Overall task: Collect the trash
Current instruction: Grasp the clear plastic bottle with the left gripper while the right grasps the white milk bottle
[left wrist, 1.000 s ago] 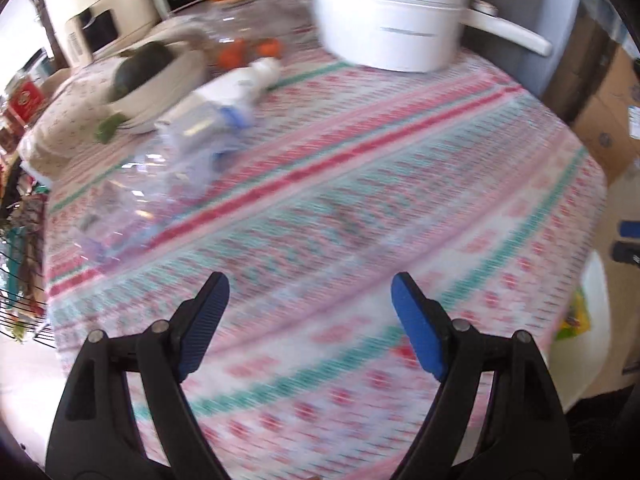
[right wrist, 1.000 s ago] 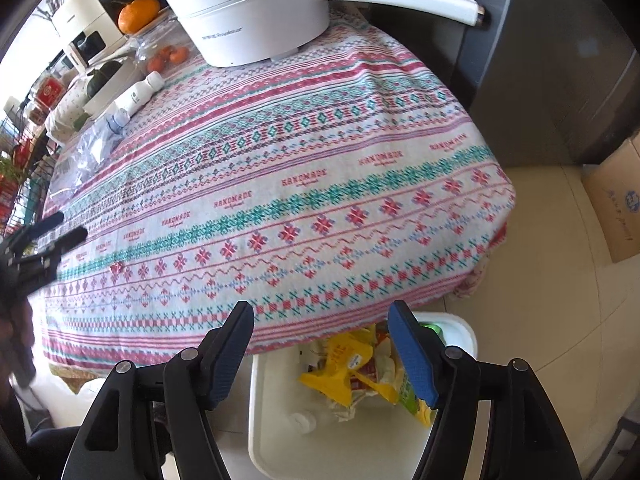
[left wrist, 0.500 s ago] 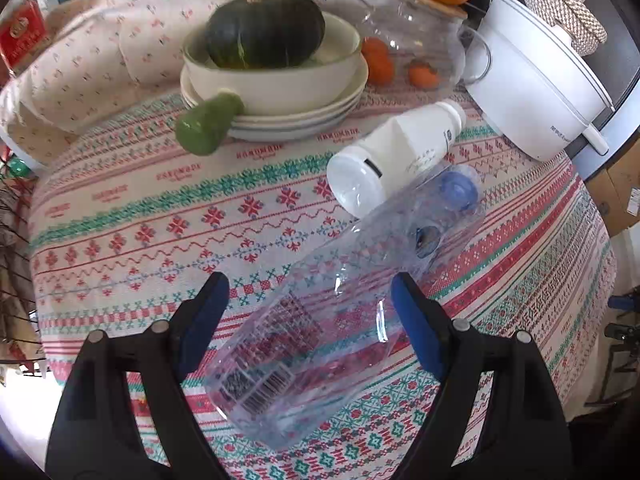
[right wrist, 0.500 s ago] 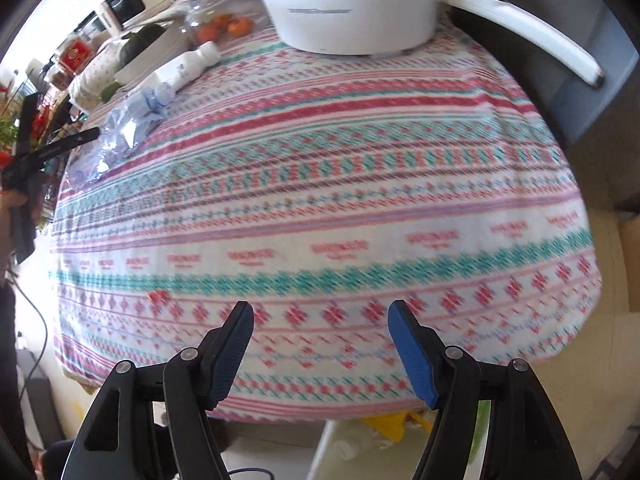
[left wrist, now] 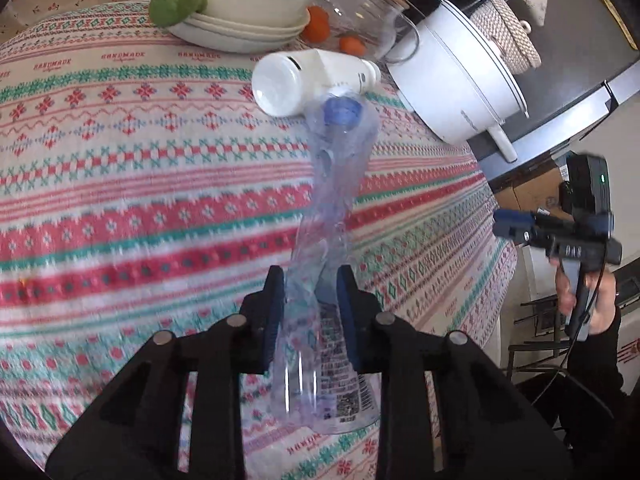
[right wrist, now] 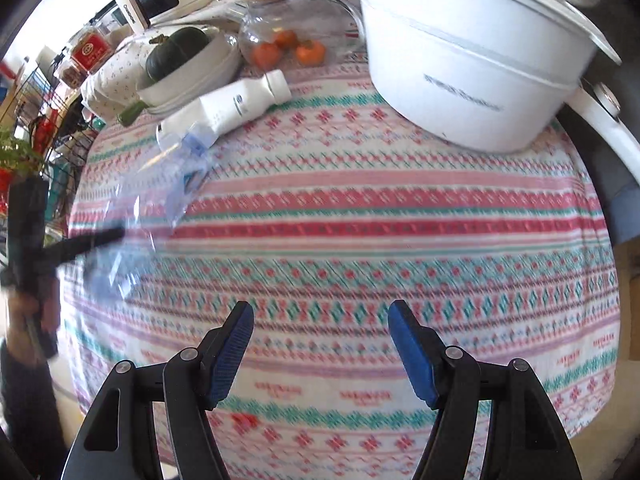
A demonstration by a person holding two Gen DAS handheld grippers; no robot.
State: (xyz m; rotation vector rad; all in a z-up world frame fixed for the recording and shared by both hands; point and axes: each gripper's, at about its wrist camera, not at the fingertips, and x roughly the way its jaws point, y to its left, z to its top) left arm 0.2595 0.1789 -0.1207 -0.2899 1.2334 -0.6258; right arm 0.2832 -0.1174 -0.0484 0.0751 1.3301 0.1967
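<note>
A crumpled clear plastic bottle with a blue cap lies on the patterned tablecloth. My left gripper is closing on it, and its blue pads squeeze the bottle's lower body. A white plastic bottle lies on its side just past the cap, touching the clear one. In the right wrist view the clear bottle and the white bottle sit at the far left. My right gripper hangs open over bare cloth with nothing between its fingers.
A large white pot with a long handle stands at the back right. Behind the bottles are stacked bowls holding a green squash, and a glass jar with tangerines. The table's edge drops off on the right.
My left gripper moved in over the clear bottle and its jaws came together on it, crushing it. My right gripper swung from above the floor bin to over the table.
</note>
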